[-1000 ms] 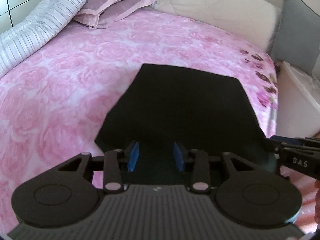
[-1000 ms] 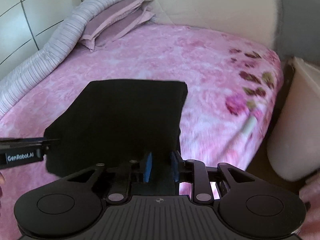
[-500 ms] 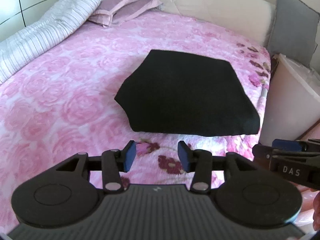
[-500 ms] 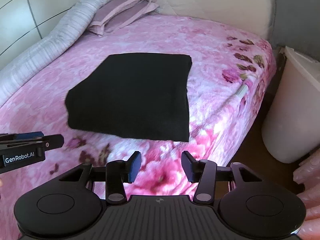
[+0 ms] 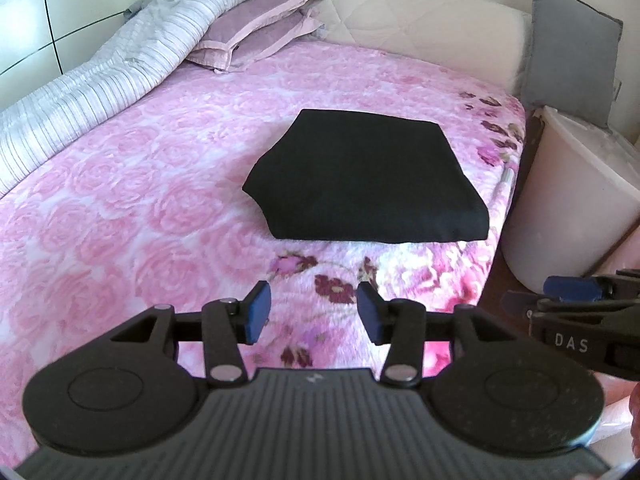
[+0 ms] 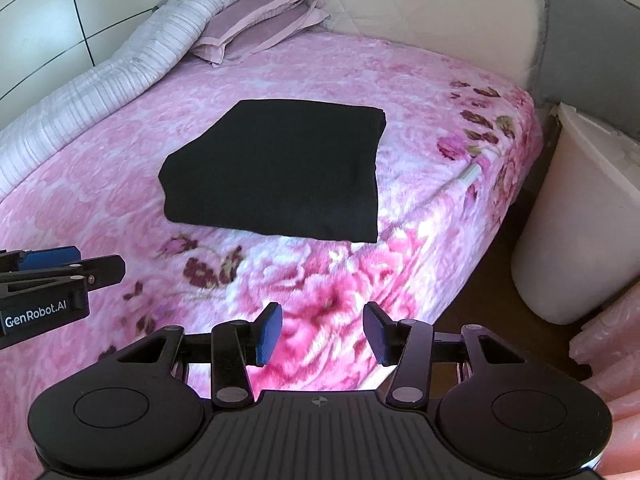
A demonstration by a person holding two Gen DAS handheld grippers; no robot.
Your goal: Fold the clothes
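A black garment point(image 5: 364, 178) lies folded into a flat rectangle on the pink floral bed point(image 5: 120, 208), near its right edge. It also shows in the right wrist view point(image 6: 280, 176). My left gripper point(image 5: 314, 312) is open and empty, above the bedspread a short way in front of the garment. My right gripper point(image 6: 322, 334) is open and empty, over the bed's near corner, also apart from the garment. Each gripper shows at the edge of the other's view: the right one point(image 5: 576, 300), the left one point(image 6: 60, 264).
A rolled striped duvet point(image 5: 100, 80) and purple pillows point(image 5: 256, 28) lie at the far left of the bed. A white bin point(image 5: 568, 208) stands on the floor right of the bed. A grey cushion point(image 5: 568, 40) leans on the cream headboard point(image 5: 420, 20).
Both grippers let go of the garment's near edge, opened, and drew back towards me. The folded garment now lies flat on the bed, farther from both.
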